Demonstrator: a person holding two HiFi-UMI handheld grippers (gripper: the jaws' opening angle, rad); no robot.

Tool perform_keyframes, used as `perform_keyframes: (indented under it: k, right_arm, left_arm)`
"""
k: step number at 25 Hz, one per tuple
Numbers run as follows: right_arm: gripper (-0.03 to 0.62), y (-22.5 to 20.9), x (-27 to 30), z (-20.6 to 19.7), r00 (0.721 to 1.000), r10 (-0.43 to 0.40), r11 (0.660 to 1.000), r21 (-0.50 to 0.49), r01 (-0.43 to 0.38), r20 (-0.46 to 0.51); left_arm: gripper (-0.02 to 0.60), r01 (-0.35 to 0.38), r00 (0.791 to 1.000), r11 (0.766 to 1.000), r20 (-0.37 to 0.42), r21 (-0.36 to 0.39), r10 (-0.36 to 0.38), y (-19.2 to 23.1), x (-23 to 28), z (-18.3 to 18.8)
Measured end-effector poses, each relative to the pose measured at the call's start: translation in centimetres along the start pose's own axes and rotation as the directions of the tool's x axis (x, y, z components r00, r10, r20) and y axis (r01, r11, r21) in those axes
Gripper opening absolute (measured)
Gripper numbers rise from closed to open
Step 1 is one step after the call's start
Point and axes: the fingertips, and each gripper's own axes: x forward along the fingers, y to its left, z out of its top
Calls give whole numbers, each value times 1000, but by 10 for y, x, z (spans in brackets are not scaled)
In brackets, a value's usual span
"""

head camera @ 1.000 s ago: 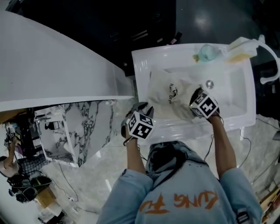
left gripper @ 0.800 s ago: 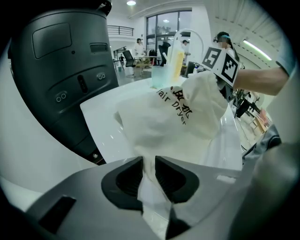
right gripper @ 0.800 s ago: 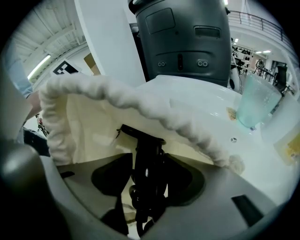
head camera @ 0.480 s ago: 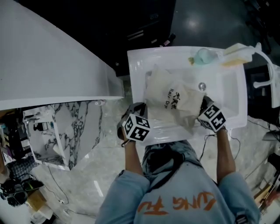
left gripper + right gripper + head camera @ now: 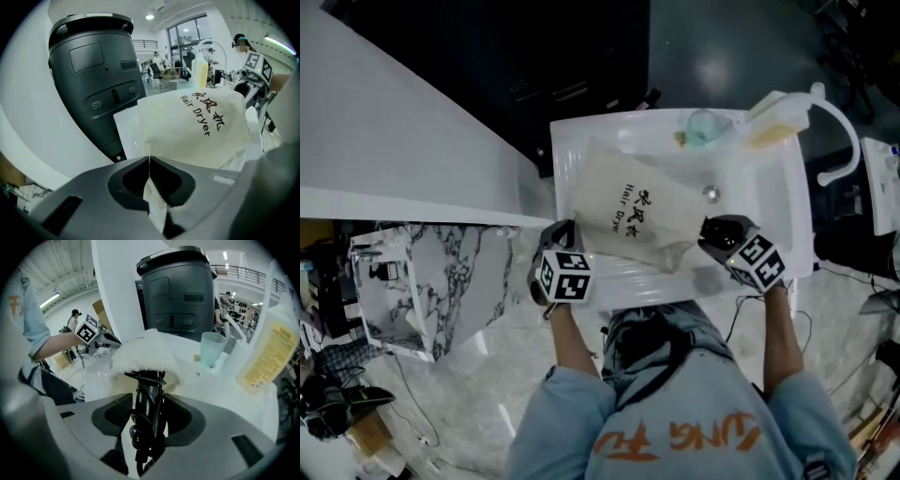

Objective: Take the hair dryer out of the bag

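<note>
- One cream bag (image 5: 633,211), printed "Hair Dryer", lies spread across the one white sink (image 5: 787,187), from the basin's left side to its front rim.
- You hold two grippers, one at each near corner of the bag.
- Your left gripper (image 5: 149,160) has its two jaws pressed together on a fold of the bag's corner cloth. A strip of the fabric is pinched between them.
- Your right gripper (image 5: 149,401) has its jaws standing wide, clamped on the one black hair dryer (image 5: 150,380) by its handle.
- One black cord is wound round that handle, in several loops.
- The hair dryer's handle sticks out of the bag's open mouth. The rest of it is covered by the cloth, so you cannot see its head.
- At the back of the sink stand one pale green cup (image 5: 705,127) and one white bottle (image 5: 776,117) with a yellow label, just beside each other.
- One curved white faucet (image 5: 836,141) rises at the sink's right end.
- One round drain (image 5: 711,194) shows in the basin, just beside the bag's right edge.
- Behind the sink, both gripper views show one dark grey housing (image 5: 93,79) with buttons on its front.
</note>
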Motion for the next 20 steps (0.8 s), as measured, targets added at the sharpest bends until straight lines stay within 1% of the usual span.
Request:
perform_keyframes:
  k: [4, 7, 11, 14, 17, 19, 20]
  right_arm:
    - [210, -7, -23, -15, 1000, 8, 1000, -3, -8, -6]
    - [210, -10, -35, -26, 1000, 5, 1000, -12, -6, -14]
    - [210, -10, -49, -41, 999, 32, 999, -40, -33, -26]
    - [210, -10, -61, -55, 998, 51, 998, -46, -52, -23]
    - [210, -25, -73, -65, 1000, 15, 1000, 6, -15, -5]
    - [210, -40, -81, -71, 1000, -18, 998, 55, 17, 8]
    - [210, -48, -84, -76, 999, -33, 996, 77, 32, 12]
  left_arm:
    - [9, -67, 998, 997, -11, -49, 67, -2, -11, -3]
    - [9, -98, 995, 992, -11, -83, 97, -9, -17, -5]
    - [9, -138, 990, 983, -20, -120, 137, -10, -25, -11]
    - [9, -195, 980, 972, -59, -133, 188, -8, -30, -23]
    - [9, -257, 965, 953, -97, -163, 243, -3, -35, -36]
    - [9, -265, 963, 945, -94, -194, 251, -8, -40, -40]
    - [9, -265, 963, 944, -92, -197, 251, -12, -41, -41]
